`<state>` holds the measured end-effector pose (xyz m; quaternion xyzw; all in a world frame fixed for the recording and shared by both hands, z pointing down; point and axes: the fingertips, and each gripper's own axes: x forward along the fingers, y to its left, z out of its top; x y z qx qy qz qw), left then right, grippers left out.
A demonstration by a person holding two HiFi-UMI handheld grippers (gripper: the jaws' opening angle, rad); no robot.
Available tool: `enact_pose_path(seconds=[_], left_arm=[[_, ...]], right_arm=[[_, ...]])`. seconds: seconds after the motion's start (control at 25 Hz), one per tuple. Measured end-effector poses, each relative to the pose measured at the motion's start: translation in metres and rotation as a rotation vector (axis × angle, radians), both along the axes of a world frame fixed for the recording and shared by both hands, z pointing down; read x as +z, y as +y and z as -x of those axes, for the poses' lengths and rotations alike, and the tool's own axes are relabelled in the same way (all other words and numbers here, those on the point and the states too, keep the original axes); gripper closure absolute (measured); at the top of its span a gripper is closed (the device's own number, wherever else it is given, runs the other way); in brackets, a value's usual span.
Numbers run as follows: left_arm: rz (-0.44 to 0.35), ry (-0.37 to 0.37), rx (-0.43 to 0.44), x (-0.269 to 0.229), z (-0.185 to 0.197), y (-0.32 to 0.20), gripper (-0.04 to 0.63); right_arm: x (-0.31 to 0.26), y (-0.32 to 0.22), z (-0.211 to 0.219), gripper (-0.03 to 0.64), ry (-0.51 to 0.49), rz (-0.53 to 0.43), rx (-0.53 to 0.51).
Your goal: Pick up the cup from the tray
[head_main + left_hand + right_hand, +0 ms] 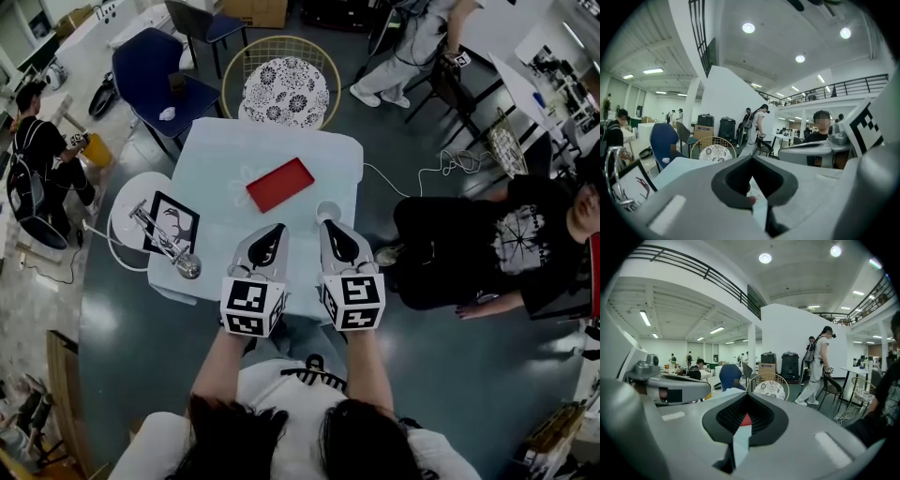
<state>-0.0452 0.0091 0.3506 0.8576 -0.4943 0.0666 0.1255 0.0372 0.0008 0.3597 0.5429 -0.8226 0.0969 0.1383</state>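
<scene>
A red tray (279,184) lies flat in the middle of the pale table (216,159). A small white cup (327,211) stands upright on the table just off the tray's near right corner, not on the tray. My right gripper (331,226) points at the cup from the near side, its tip almost at the rim, jaws shut and holding nothing. My left gripper (271,229) lies beside it to the left, below the tray, also shut and empty. In the right gripper view a sliver of the red tray (746,419) shows through the gap in the closed jaws.
A round white side table (125,202) with a framed picture and a metal object stands left of the table. A blue chair (150,80) and a wicker chair with a patterned cushion (284,91) stand at the far side. A person (487,248) sits on the floor at the right.
</scene>
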Motion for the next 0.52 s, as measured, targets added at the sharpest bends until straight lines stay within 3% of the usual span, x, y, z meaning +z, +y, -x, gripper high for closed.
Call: enact_pose_path(seconds=[0.08,0.36,0.52], left_arm=[[0.011,0.038,-0.01,-0.002,0.001,-0.001,0.594],[0.013,0.029,-0.022,0.001,0.003,-0.001,0.594],[0.024,0.03,-0.029,0.006,0.006,0.001,0.594]], right_arm=[[0.0,0.0,0.003,0.594,0.007,0.0,-0.01],[0.005,0.004,0.012,0.594,0.021,0.008,-0.044],[0.01,0.005,0.017,0.594,0.078,0.007,-0.052]])
